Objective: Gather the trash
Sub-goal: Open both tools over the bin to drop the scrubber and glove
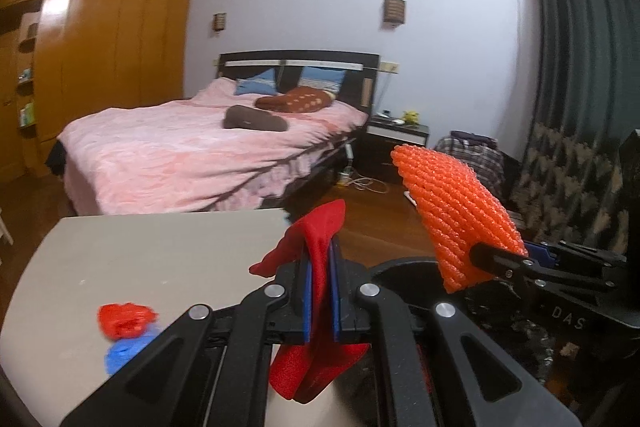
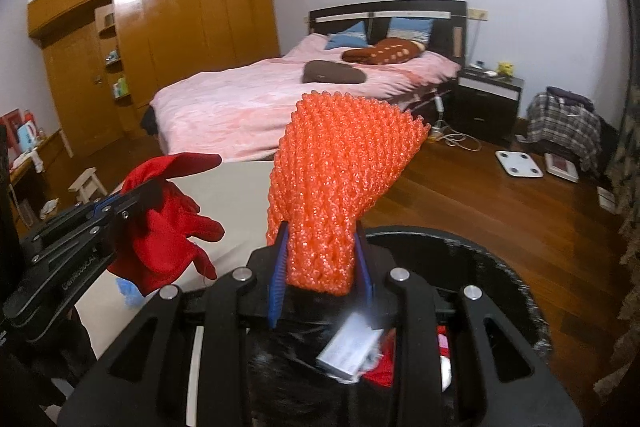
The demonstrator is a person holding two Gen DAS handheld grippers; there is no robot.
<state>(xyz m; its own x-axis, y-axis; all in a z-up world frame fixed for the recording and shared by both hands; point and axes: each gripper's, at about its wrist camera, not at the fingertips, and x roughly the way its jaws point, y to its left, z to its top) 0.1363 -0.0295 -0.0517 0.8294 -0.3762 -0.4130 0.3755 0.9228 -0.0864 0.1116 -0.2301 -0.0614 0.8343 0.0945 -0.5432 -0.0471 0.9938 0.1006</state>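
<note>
Clamping red cloth (image 1: 316, 267), left gripper (image 1: 320, 291) level beside right gripper (image 2: 320, 267) pinching orange foam net (image 2: 332, 187).

A pale table (image 1: 160, 251) carries a crumpled red scrap (image 1: 125, 319) touching a blue one (image 1: 126, 351).

A limp red cloth (image 1: 320, 267) hung pinched between blue pads, its ends drooping above and below them. Beside it, an orange foam net sleeve (image 2: 324, 195) stood upright, clamped at its lower end over the black bin (image 2: 504, 267), which already held wrappers. On the table lay a crumpled red scrap (image 1: 124, 319) touching a blue one (image 1: 128, 351).
</note>
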